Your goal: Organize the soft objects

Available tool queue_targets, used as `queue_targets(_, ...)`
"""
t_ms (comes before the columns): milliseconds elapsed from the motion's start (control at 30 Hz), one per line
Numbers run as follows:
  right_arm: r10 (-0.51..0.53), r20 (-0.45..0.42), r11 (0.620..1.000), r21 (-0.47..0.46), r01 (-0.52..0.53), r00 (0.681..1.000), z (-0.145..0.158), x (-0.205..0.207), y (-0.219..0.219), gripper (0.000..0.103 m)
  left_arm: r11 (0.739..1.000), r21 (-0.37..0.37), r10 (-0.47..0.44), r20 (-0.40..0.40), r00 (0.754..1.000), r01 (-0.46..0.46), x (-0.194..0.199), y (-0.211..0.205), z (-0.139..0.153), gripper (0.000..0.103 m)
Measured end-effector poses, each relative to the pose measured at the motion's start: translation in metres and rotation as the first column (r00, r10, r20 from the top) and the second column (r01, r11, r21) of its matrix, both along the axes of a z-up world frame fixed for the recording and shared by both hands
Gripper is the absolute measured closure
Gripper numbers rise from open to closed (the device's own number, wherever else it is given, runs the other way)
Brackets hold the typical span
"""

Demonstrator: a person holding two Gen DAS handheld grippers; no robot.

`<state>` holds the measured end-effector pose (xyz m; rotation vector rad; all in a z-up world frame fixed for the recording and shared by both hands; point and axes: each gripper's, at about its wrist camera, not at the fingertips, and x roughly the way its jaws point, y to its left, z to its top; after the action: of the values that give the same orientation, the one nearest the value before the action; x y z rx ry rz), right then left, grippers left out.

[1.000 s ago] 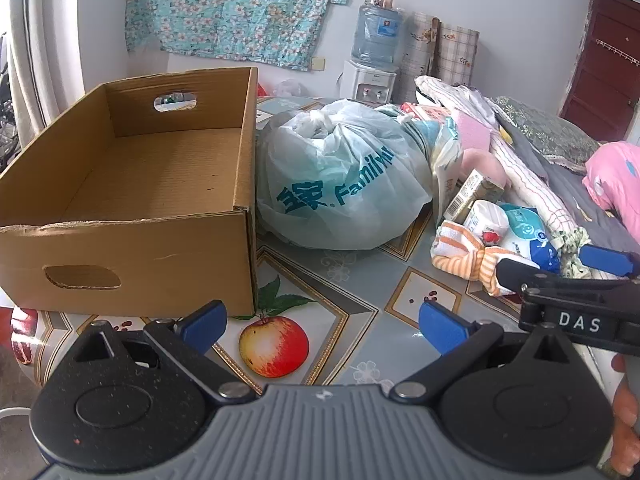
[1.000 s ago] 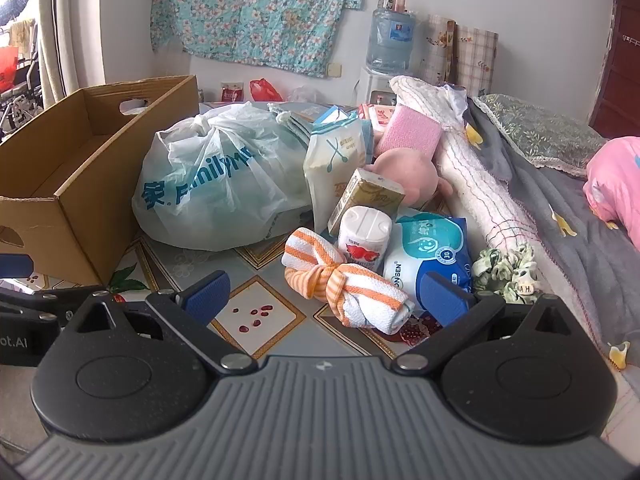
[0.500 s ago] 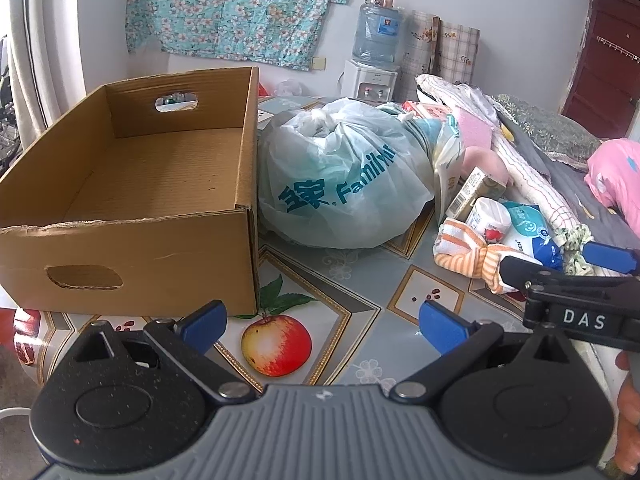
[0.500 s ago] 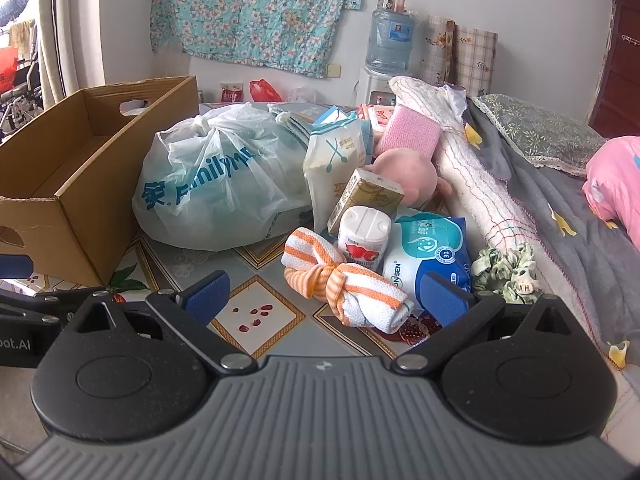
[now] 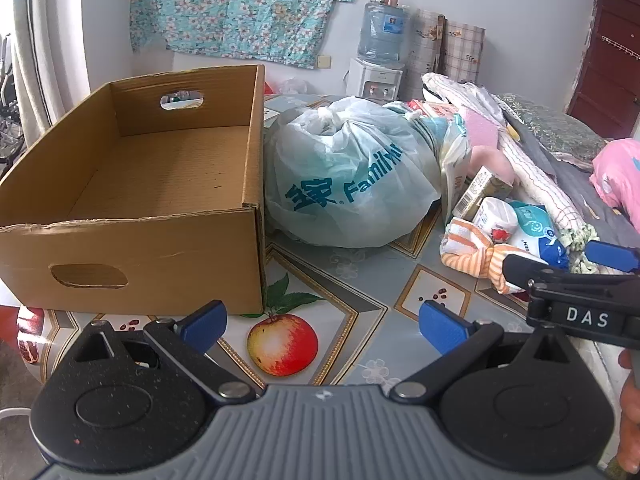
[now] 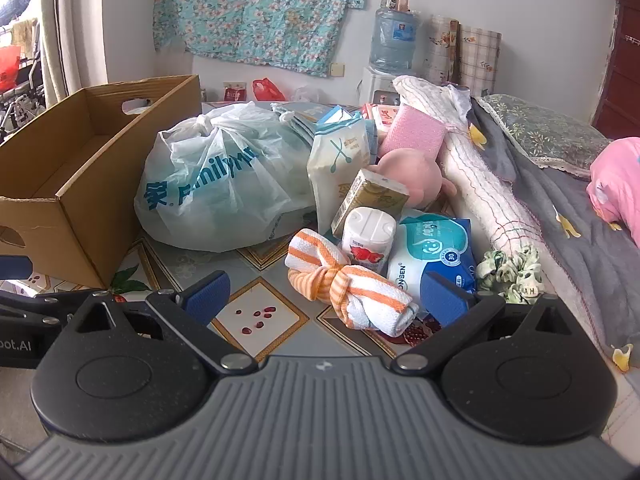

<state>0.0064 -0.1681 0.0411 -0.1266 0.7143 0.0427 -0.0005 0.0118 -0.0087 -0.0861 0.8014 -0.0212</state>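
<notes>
Green scrunchie (image 6: pixel 510 270) shows fully from right wrist only

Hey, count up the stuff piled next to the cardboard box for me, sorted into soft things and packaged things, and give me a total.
Soft things: 4 (orange-and-white striped knotted towel, pink plush toy, pink sponge block, green patterned scrunchie)
Packaged things: 5 (tied white plastic shopping bag, white pouch with spoon print, yellow-green carton, white flip-lid tub, blue wet-wipes pack)
Total: 9

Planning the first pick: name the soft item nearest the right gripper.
The knotted orange-striped towel, lying just ahead of the right gripper; the green scrunchie sits off to the side.
</notes>
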Motion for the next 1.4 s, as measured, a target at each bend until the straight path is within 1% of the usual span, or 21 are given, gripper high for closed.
queue_targets(400, -0.001, -0.013, 1.0, 0.012, 0.001, 1.0, -0.006, 0.003, -0.003, 0.001, 1.0, 0.011, -0.001, -0.016, 1.0, 0.001, 0.002, -0.005, -0.003, 0.0)
queue_targets(533, -0.01, -0.023, 0.999, 0.051, 0.011, 1.0, -0.011, -0.001, -0.016, 0.001, 1.0, 0.002, -0.014, -0.01, 1.0, 0.014, -0.001, -0.01, -0.009, 0.0)
queue_targets(633, -0.049, -0.015, 0.995, 0.082, 0.05, 0.999, -0.014, -0.006, -0.035, 0.001, 0.999, -0.005, -0.052, -0.006, 0.999, 0.052, -0.001, -0.019, -0.014, 0.0)
queue_targets(733, -0.108, 0.023, 0.99, 0.092, 0.105, 0.994, -0.016, -0.014, -0.056, 0.001, 0.993, 0.0, -0.122, 0.012, 0.992, 0.122, 0.001, -0.034, -0.016, 0.0)
queue_targets(900, -0.211, 0.126, 0.977, 0.068, 0.204, 0.969, -0.02, -0.026, -0.092, 0.001, 0.973, 0.028, -0.231, 0.058, 0.971, 0.23, 0.002, -0.063, -0.015, 0.0)
queue_targets(1000, -0.238, 0.174, 0.971, 0.078, 0.228, 0.956, -0.023, -0.031, -0.114, 0.001, 0.956, 0.054, -0.292, 0.073, 0.954, 0.289, 0.008, -0.081, -0.013, 0.001)
queue_targets(1200, -0.328, 0.182, 0.935, 0.201, 0.292, 0.927, -0.03, -0.029, -0.16, 0.001, 0.923, 0.099, -0.383, 0.126, 0.915, 0.373, 0.025, -0.115, -0.008, 0.002)
queue_targets(1267, -0.338, 0.181, 0.927, 0.235, 0.293, 0.924, -0.032, -0.023, -0.17, 0.001, 0.909, 0.102, -0.415, 0.129, 0.901, 0.404, 0.033, -0.125, -0.008, 0.006)
queue_targets(1300, -0.335, 0.18, 0.927, 0.24, 0.289, 0.925, -0.032, -0.021, -0.17, 0.001, 0.899, 0.099, -0.436, 0.129, 0.89, 0.426, 0.038, -0.132, -0.008, 0.009)
queue_targets(1400, -0.32, 0.2, 0.93, 0.251, 0.268, 0.926, -0.029, -0.011, -0.175, 0.002, 0.874, 0.077, -0.485, 0.13, 0.865, 0.479, 0.049, -0.145, -0.009, 0.014)
